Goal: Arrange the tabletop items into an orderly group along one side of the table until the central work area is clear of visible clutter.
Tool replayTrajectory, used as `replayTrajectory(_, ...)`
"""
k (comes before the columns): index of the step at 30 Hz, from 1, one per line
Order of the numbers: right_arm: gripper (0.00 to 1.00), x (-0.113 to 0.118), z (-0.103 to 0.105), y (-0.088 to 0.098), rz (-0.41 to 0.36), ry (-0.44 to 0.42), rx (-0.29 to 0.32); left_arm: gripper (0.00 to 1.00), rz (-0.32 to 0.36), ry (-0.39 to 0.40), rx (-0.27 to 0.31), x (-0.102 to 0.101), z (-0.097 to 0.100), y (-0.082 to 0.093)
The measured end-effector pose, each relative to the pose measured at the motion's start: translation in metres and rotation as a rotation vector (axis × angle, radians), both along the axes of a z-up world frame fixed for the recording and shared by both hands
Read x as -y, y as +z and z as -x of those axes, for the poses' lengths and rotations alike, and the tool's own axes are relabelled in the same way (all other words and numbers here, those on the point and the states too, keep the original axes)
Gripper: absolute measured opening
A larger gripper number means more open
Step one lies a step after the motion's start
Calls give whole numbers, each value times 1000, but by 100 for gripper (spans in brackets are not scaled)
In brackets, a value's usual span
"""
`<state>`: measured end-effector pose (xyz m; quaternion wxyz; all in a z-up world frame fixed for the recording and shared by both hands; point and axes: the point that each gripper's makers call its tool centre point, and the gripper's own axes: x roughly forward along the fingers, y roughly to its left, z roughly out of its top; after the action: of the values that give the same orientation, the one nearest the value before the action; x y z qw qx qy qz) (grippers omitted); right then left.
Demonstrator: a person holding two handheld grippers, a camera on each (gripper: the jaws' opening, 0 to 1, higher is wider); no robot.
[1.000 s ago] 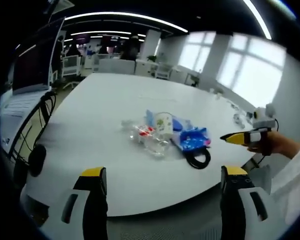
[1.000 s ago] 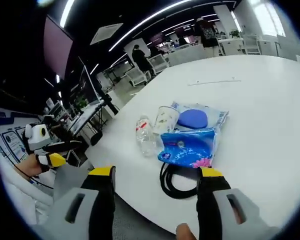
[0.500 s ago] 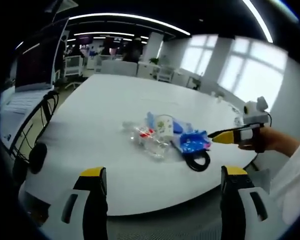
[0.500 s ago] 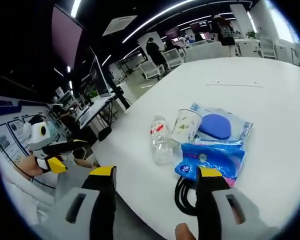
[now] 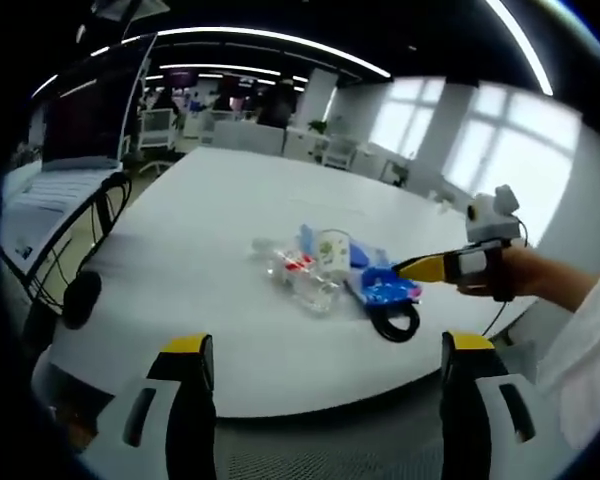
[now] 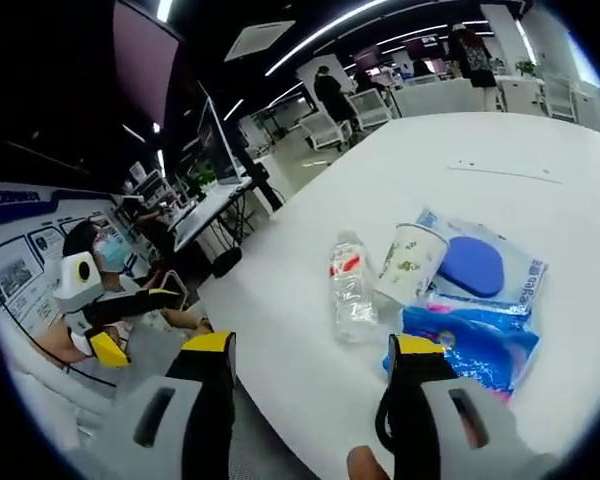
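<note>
Yellow-tipped jaws of my left gripper [image 5: 320, 360] and right gripper [image 6: 315, 355] stand wide apart, holding nothing. Beyond, near the white table's [image 5: 200, 200] edge, cluster a black cable [image 5: 395, 322], blue pouch [image 6: 470, 340], clear bottle [image 6: 350, 290] and paper cup [image 6: 412, 262].

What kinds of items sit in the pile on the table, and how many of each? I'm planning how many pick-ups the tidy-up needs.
Clear plastic bottle: 1
Paper cup: 1
Clear packet with a blue oval pad: 1
Blue printed pouch: 1
Black coiled cable: 1
Total: 5
</note>
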<state>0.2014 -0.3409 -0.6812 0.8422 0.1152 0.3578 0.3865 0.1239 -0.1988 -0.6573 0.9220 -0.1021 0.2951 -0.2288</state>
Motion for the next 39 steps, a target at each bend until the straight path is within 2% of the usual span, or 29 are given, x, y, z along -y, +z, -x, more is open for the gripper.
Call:
replayTrajectory(6, 59, -15, -8, 1, -10, 21, 4, 90, 42, 21, -6, 0, 6, 2)
replayTrajectory(15, 60, -42, -21, 9, 5, 65, 28, 90, 31, 23, -15, -3, 11, 0)
replayTrajectory(22, 60, -46, -37, 8, 41, 81, 43, 90, 41, 29, -10, -2, 12, -1)
replayTrajectory(25, 59, -48, -48, 0, 60, 92, 42, 90, 47, 28, -16, -1, 14, -4)
replayTrajectory(29, 59, -54, -50, -6, 102, 138, 54, 90, 45, 24, -19, 0, 15, -5)
replayTrajectory(35, 59, -57, -59, -9, 133, 157, 56, 90, 53, 26, -1, 0, 13, -2)
replayTrajectory(39, 60, -56, -70, -11, 152, 158, 57, 87, 31, 18, 26, -1, 13, 1)
